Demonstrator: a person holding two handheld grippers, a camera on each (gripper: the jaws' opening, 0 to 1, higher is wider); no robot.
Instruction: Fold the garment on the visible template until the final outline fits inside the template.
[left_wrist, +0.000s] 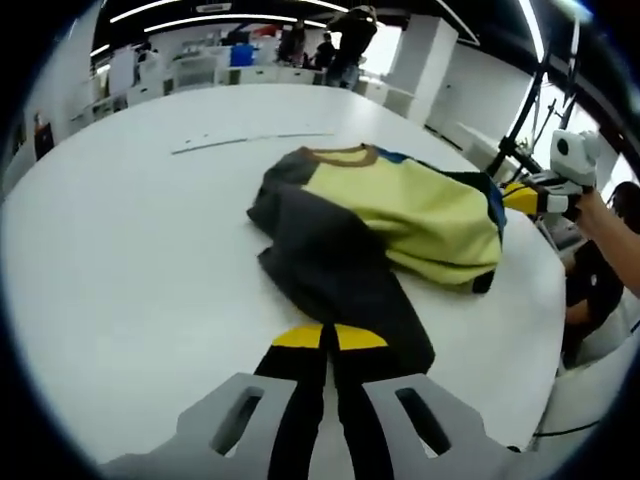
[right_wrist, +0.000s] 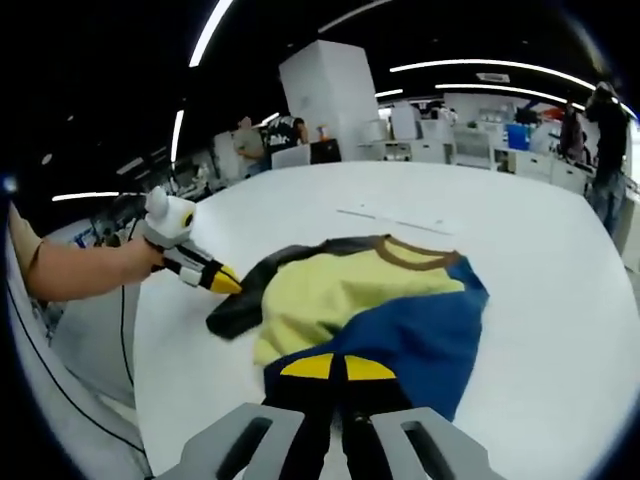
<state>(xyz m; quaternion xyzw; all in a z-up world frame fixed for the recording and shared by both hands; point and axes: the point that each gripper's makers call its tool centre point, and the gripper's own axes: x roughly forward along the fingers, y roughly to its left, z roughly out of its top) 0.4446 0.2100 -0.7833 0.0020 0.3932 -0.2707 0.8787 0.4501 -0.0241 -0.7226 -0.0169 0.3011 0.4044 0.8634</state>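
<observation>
Two clenched grippers, left gripper (left_wrist: 328, 345) and right gripper (right_wrist: 338, 372), are clamped on the garment (left_wrist: 400, 215), so uneven pulling could get it bunched.

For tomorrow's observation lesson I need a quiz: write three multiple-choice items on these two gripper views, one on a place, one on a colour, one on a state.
1. Where does the garment lie?
A. on the white table
B. on a chair
C. on the floor

2. What colour is the collar band?
A. red
B. brown
C. white

3. How is the garment lying?
A. spread flat
B. hanging up
C. bunched, with folds over itself

Answers:
1 A: both views show it resting on the white tabletop.
2 B: a brown band rims the neck opening beside the yellow panel.
3 C: dark, yellow and blue parts overlap in a rumpled heap, while the left gripper and right gripper close their fingers at its edges.
</observation>
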